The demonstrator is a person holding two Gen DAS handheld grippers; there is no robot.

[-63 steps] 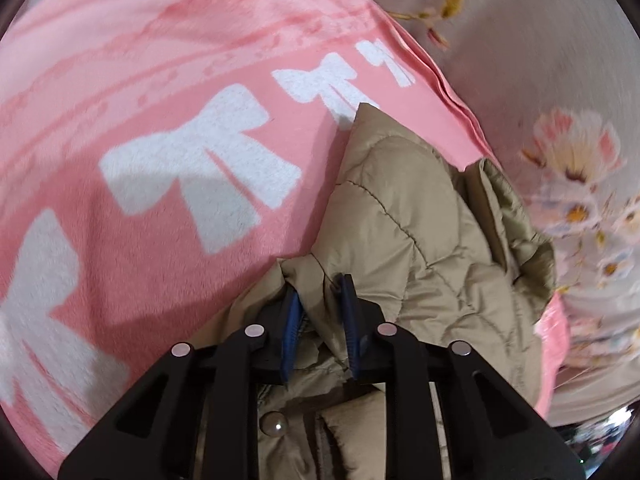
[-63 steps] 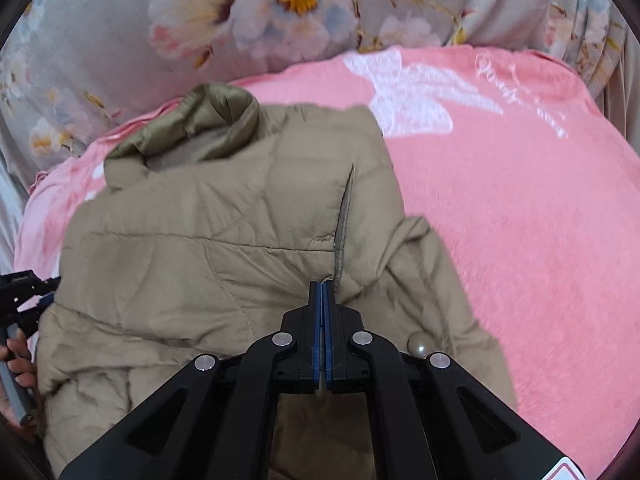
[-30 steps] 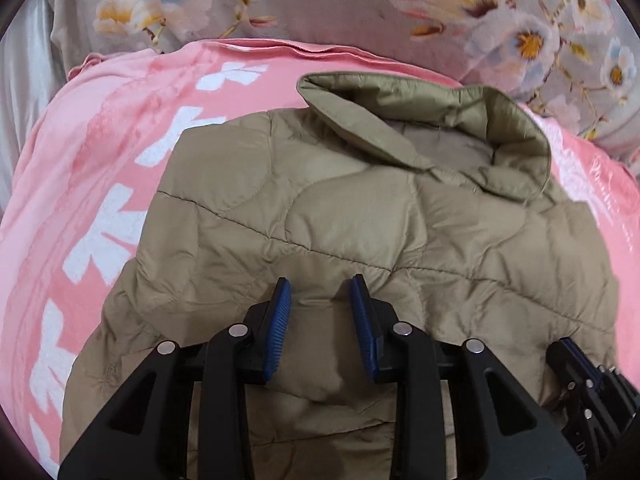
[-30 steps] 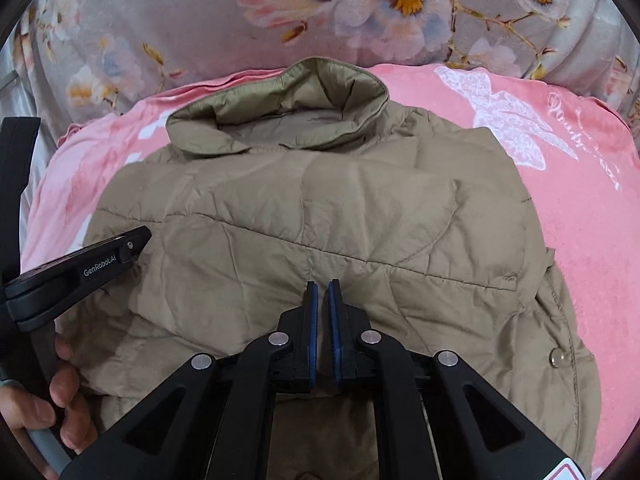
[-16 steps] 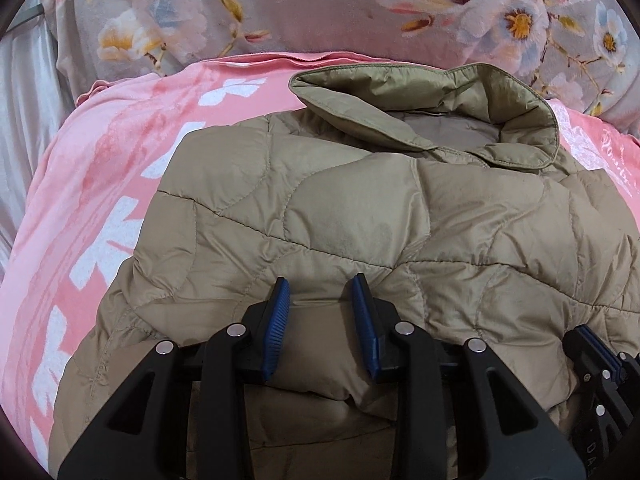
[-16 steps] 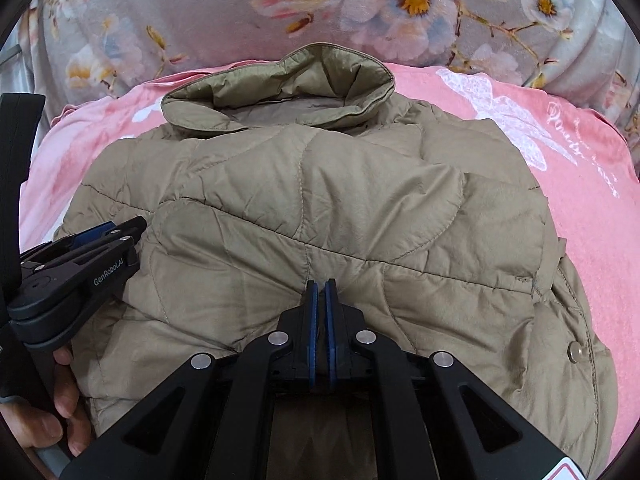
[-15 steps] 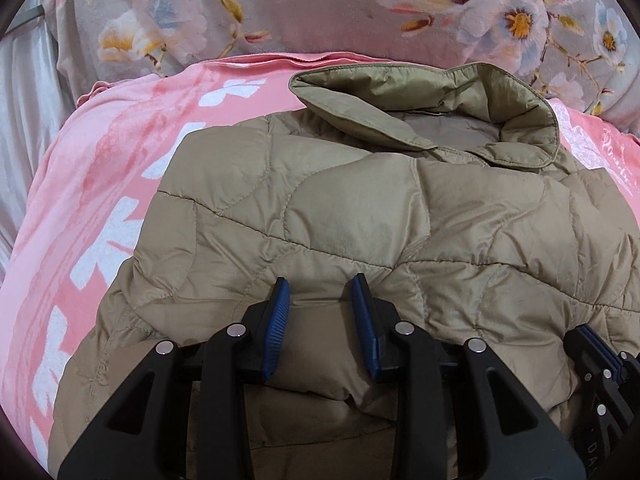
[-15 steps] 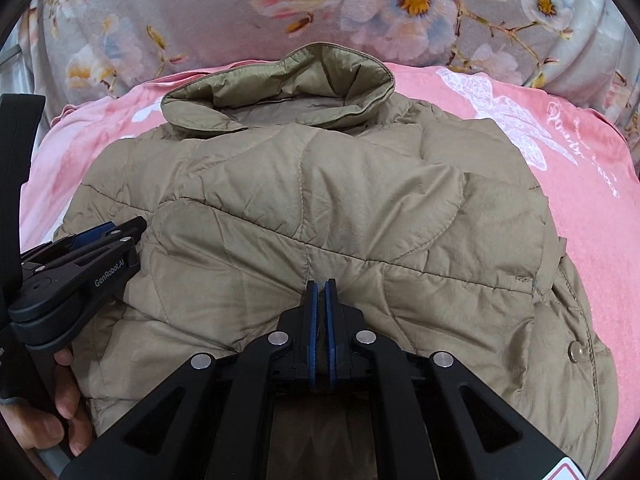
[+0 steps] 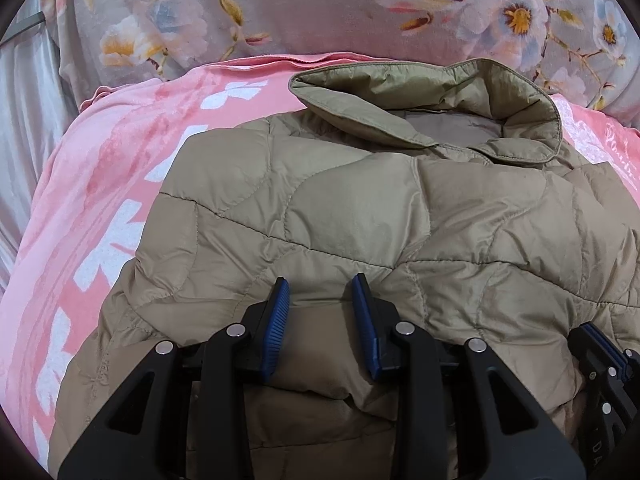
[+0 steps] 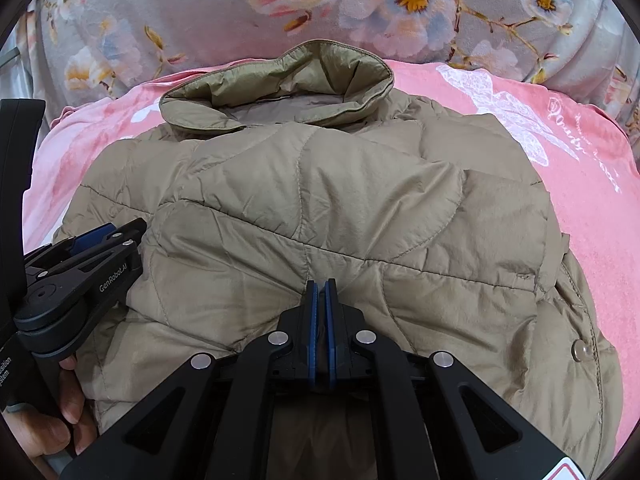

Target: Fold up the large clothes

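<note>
A khaki quilted jacket (image 9: 360,208) lies folded on a pink blanket (image 9: 112,184), collar at the far end; it also fills the right wrist view (image 10: 320,208). My left gripper (image 9: 322,288) is partly open, its blue pads either side of a puffed fold at the jacket's near edge. My right gripper (image 10: 321,286) is shut, with a thin fold of the jacket's near edge between its pads. The left gripper also shows at the left of the right wrist view (image 10: 112,240), and the right gripper at the lower right of the left wrist view (image 9: 600,340).
A grey floral cover (image 10: 320,4) rises behind the blanket (image 10: 580,184). A metal snap button (image 10: 579,347) sits on the jacket's right side. The person's hand (image 10: 48,428) holds the left gripper's handle. Pale curtain fabric (image 9: 24,120) hangs at far left.
The jacket's lower half was brought over toward the collar and laid down. The left gripper went from shut on the cloth to partly open. In the last half second almost nothing moved.
</note>
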